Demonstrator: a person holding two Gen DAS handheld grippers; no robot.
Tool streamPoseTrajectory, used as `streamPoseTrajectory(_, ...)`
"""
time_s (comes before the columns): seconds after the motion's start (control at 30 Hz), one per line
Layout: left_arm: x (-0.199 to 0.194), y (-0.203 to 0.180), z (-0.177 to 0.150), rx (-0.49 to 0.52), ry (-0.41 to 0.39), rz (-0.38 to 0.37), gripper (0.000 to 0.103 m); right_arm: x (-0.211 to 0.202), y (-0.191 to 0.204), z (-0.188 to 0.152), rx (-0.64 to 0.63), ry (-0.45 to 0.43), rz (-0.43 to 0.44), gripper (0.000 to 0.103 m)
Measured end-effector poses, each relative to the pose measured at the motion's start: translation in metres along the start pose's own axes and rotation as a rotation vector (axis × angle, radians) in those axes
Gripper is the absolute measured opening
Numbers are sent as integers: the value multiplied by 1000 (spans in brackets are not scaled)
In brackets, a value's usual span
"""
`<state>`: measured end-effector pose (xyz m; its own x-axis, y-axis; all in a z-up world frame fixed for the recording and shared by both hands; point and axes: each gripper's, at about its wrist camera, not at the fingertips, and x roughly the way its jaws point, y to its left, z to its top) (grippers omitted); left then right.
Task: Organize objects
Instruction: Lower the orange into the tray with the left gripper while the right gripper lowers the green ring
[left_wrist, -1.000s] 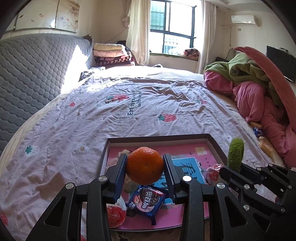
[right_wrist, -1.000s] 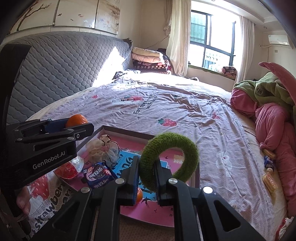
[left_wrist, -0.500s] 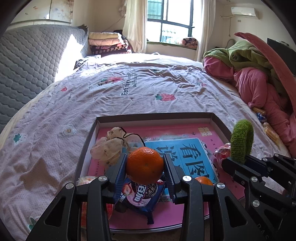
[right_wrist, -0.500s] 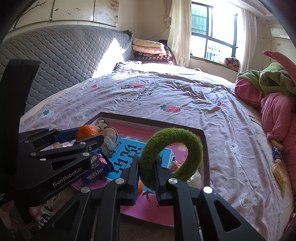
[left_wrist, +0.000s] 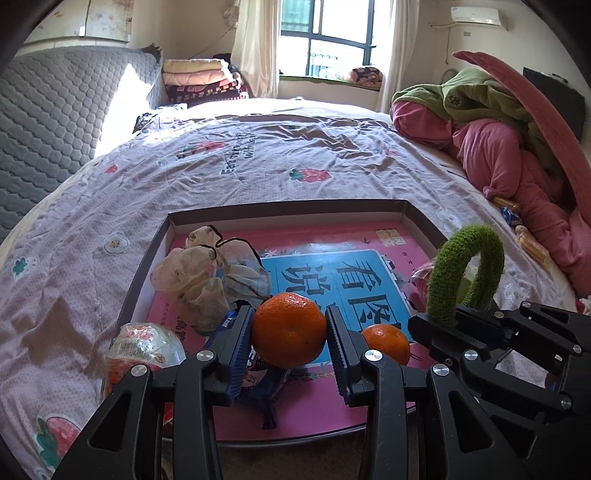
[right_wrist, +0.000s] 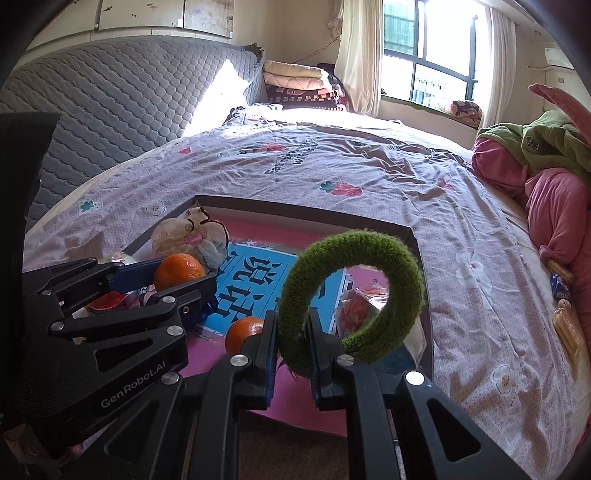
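- Both of our grippers are pinching something. Our left gripper (left_wrist: 289, 334) squeezes an orange (left_wrist: 289, 329) between its two jaws, one jaw on each side of the fruit.
- Our right gripper (right_wrist: 292, 343) has its jaws pressed onto a fuzzy green ring (right_wrist: 351, 295). The ring stands up, and the jaws bite its lower left part.
- We hold both things over the near end of a shallow box (left_wrist: 280, 207) that sits on the bed (left_wrist: 258, 155).
- Inside the box we see a second orange (left_wrist: 386, 343), a soft cloth bundle (left_wrist: 207, 280), a blue snack pack (left_wrist: 255, 373) and a pink book (left_wrist: 332, 236).
- We think the orange is round and a bit heavy, so it could roll. Its skin is soft, so we should not squeeze hard. Holding it across its widest part looks best.
- We think the ring is light and squishy. It will bend, not break. A pinch on one side of the loop should be enough.
- A clear snack bag (left_wrist: 142, 343) lies by the box's left corner.
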<state>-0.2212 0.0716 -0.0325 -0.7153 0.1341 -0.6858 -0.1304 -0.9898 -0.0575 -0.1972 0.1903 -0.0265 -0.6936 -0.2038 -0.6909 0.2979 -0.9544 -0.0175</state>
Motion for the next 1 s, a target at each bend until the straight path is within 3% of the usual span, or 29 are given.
streamPoseTrajectory(0.77, -4, -20, -10, 38, 2, -16, 40, 0, -16, -24, 89, 36, 17, 15)
streamPoseTrajectory(1.0, -5, -18, -12, 20, 8, -26, 41, -6, -20, -27, 111, 25, 11, 27)
